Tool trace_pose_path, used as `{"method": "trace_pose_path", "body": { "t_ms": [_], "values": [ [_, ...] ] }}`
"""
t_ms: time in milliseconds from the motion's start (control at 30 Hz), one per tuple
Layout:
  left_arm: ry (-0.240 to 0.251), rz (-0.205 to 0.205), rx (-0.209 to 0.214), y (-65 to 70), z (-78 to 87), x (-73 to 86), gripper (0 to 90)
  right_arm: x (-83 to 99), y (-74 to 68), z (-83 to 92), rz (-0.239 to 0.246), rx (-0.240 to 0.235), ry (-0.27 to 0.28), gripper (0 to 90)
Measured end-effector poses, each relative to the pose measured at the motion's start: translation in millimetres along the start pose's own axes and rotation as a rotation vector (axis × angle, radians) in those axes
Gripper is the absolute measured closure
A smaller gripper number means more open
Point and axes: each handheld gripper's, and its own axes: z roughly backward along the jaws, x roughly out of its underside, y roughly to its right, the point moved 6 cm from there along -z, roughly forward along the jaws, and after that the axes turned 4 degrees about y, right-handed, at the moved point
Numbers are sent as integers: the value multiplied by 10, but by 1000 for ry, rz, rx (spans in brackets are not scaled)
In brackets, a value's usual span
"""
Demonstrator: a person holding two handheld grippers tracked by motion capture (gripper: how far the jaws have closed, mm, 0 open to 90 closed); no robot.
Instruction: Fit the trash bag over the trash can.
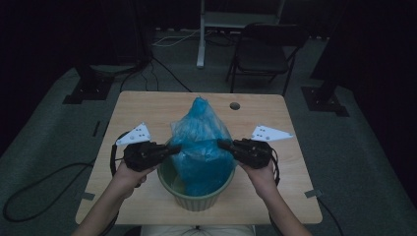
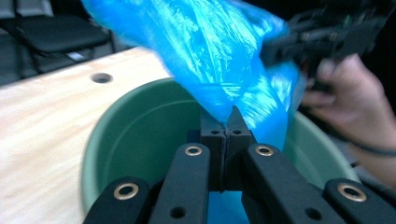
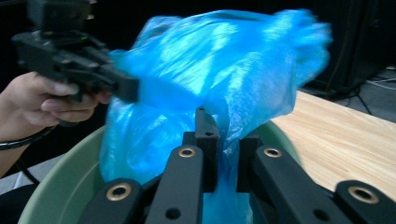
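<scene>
Now crinkly blue bag (image 1: 201, 142) upright in green tub (image 1: 196, 199), both tools clamped on it.

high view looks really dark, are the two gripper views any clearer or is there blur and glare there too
High view: dim and bluish, room nearly black, yet the blue bag and green tub read clearly. Left gripper view: brighter, sharp on the left tool pinching the bag; table edge smeared, far hand soft. Right gripper view: glossy highlights on the plastic, its top right edge motion-blurred, the other tool soft.
</scene>
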Motion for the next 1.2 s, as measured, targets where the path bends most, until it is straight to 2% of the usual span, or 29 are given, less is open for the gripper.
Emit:
{"method": "trace_pose_path", "body": {
  "t_ms": [67,167,200,233,300,367,433,500,567,600,667,700,800,933,1033,1100,1133,1200],
  "values": [
    [-13,-41,-37,32,29,23,900,-2,34,75,-11,10,7,867],
    [-17,-57,-57,47,94,47,900,1,49,193,-21,22,17,872],
    [-6,-53,-51,50,122,46,900,6,43,239,-19,25,19,873],
    [-4,-46,-67,42,146,46,900,14,33,285,-23,18,18,884],
    [-3,-50,-54,51,175,50,900,41,-14,380,-38,-1,25,883],
    [-13,-48,-67,41,174,61,900,85,-80,472,-33,-6,23,886],
    [-16,-44,-52,48,164,78,900,130,-157,567,-37,-26,31,888],
    [-33,-53,-33,74,153,105,900,180,-208,664,-33,-13,33,888],
    [-32,-49,-20,106,159,133,900,255,-244,762,-49,-8,26,888],
    [-33,-49,-1,127,166,151,900,303,-269,810,-60,-10,23,887],
    [-38,-48,6,152,176,189,900,418,-338,886,-73,-28,-2,886],
    [-45,-61,0,160,171,211,900,482,-372,914,-82,-40,-16,887],
    [-80,-71,-3,180,135,271,900,684,-455,930,-127,-68,-62,887],
    [-77,-44,10,177,114,299,900,980,-499,892,-209,-104,-108,886],
    [-69,-29,28,181,102,311,900,1144,-447,868,-286,-118,-100,887],
    [-75,-45,27,207,85,329,900,1236,-421,843,-336,-131,-97,885],
    [-80,-50,19,208,83,338,900,1275,-419,828,-343,-134,-105,864],
    [-75,-48,31,210,87,350,900,1352,-406,803,-343,-123,-156,818]
  ]
}}
